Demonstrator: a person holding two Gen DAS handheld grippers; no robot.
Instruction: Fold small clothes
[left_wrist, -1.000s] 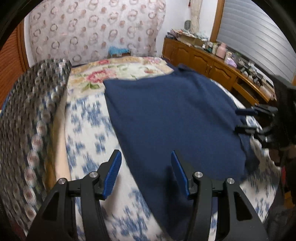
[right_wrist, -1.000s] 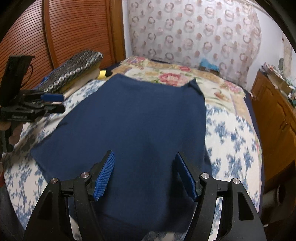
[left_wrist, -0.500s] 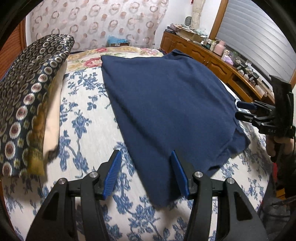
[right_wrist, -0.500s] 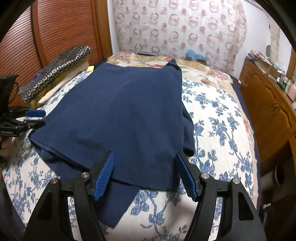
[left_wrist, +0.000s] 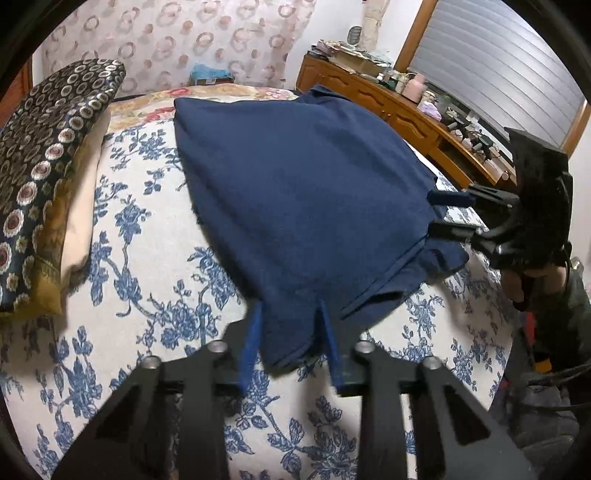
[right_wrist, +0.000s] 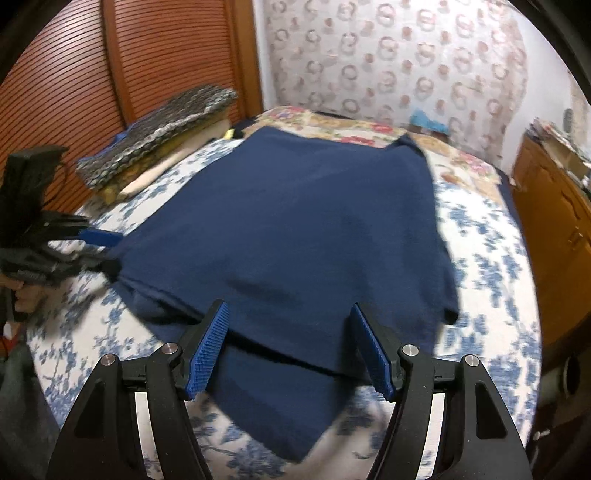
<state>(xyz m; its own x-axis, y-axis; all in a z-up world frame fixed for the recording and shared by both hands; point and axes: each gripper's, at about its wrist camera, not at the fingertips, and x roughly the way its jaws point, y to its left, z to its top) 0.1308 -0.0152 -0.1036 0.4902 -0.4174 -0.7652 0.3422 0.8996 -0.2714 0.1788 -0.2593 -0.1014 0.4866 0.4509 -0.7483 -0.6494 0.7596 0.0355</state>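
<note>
Navy knit garment (left_wrist: 295, 192) lies spread flat on the bed, over a white sheet w/ blue flowers (left_wrist: 140, 258); far end reaches the red-floral cover near the curtain. Left gripper (left_wrist: 290, 339) is low at the garment's near corner: blue pads stand apart w/ the corner's edge between them, not pinched as far as the blur lets one tell. Right gripper (right_wrist: 290, 347) is over the opposite near edge, fingers wide apart, cloth beneath and between them; contact can't be told. A folded-under layer shows along the near hem in both views. Patterned dark cushion (left_wrist: 48, 155) sits well to the garment's left; wooden dresser (left_wrist: 406, 114) runs along its right side.
</note>
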